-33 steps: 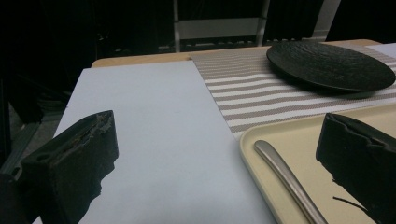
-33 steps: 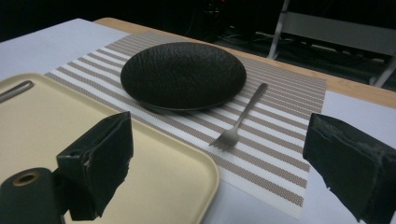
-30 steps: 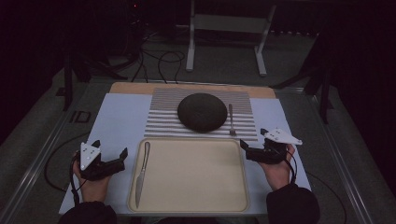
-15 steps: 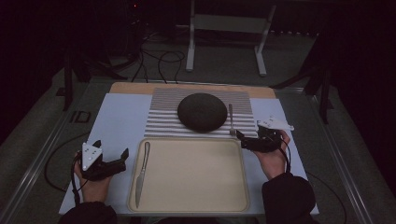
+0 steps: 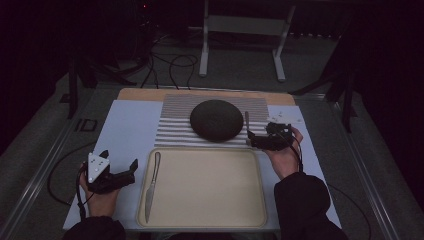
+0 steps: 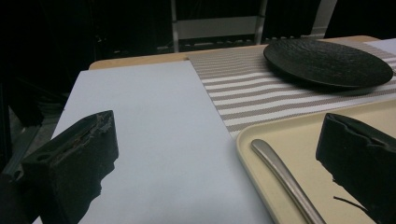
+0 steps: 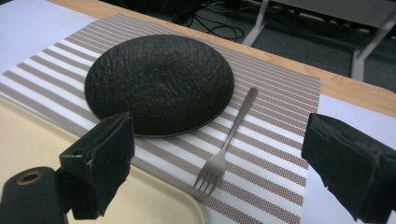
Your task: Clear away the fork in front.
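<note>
Plates: one, a dark round plate (image 5: pixel 216 120)
Forks: one fork (image 7: pixel 226 142)
Knives: one knife (image 5: pixel 152 185)
Trays: one cream tray (image 5: pixel 210 220)
Placemats: one striped placemat (image 5: pixel 172 131)
Grippers: two, a left gripper (image 5: pixel 134 169) and a right gripper (image 5: pixel 251 139)

Plate (image 7: pixel 159 84) crowds fork's (image 7: pixel 229 140) left side.

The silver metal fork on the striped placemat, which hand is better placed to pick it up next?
Right. The right tongs are open with the silver metal fork lying between the jaws, beside the black round plate. The left tongs sit far off, near the beige tray.
</note>
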